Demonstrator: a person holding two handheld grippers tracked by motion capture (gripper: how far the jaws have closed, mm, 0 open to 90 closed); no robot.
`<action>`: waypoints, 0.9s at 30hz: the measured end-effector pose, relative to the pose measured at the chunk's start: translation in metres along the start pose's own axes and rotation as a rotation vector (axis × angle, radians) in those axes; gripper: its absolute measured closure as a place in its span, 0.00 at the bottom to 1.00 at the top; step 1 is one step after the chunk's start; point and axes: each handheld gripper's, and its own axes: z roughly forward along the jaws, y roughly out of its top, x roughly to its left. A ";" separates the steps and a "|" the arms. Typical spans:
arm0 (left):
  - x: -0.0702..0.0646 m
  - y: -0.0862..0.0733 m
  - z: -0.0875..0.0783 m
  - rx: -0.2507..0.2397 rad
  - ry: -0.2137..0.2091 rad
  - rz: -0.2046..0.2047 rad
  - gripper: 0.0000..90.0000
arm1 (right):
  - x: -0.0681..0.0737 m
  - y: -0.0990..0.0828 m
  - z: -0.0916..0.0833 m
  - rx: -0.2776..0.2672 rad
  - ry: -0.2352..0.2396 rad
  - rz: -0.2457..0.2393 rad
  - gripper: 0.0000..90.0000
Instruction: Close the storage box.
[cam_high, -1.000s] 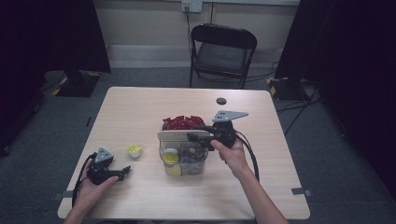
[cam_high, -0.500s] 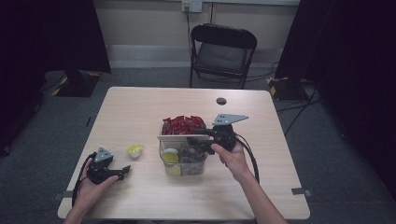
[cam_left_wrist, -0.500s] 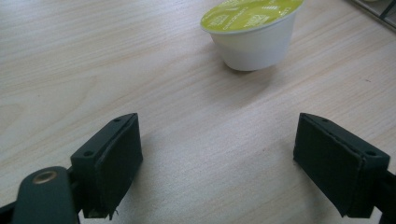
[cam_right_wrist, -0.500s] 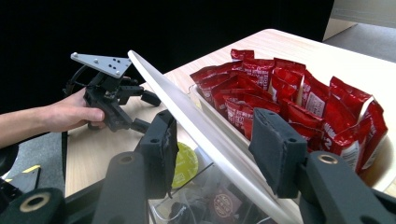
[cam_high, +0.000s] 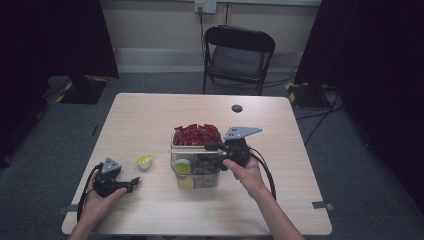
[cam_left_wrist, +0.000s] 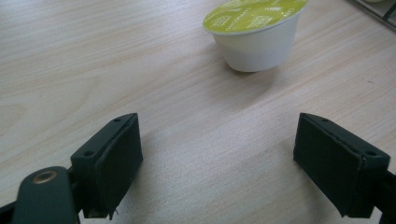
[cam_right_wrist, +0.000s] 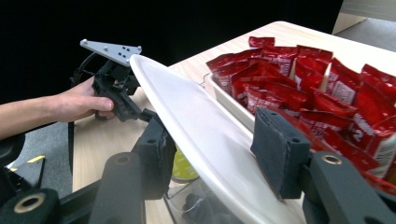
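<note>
A clear plastic container (cam_high: 176, 176) stands mid-table. Red sauce packets (cam_high: 196, 134) (cam_right_wrist: 317, 79) fill its far part, and green-lidded pods (cam_high: 182, 167) lie in its near part. Over it my right gripper (cam_high: 210, 151) (cam_right_wrist: 215, 140) holds a white lid (cam_high: 187, 149) (cam_right_wrist: 187, 112), tilted on edge. The jaws have just been opening a little, and the lid is still pressed between the pads. At the table's left my left gripper (cam_high: 134, 184) (cam_left_wrist: 217, 149) rests open with nothing between its jaws. A single white pod with a green lid (cam_high: 144, 161) (cam_left_wrist: 254, 35) stands just beyond it.
A black folding chair (cam_high: 237, 55) stands behind the table's far edge. A small dark round spot (cam_high: 237, 108) marks the tabletop near the back. Cables trail from both grippers toward the near edge. Bare wood (cam_high: 150, 120) surrounds the container.
The right gripper and the lid have sunk slightly toward the container. The left gripper and the loose pod have not moved.
</note>
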 end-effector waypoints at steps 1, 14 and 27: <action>0.000 0.000 0.000 0.002 -0.002 0.001 0.16 | 0.000 0.000 0.000 0.001 0.001 -0.003 0.55; 0.000 0.000 0.000 0.000 -0.001 0.000 0.16 | 0.006 -0.005 0.000 0.003 -0.019 -0.007 0.51; 0.000 0.000 0.000 0.001 -0.003 0.001 0.16 | 0.010 -0.011 0.000 -0.002 -0.034 -0.019 0.41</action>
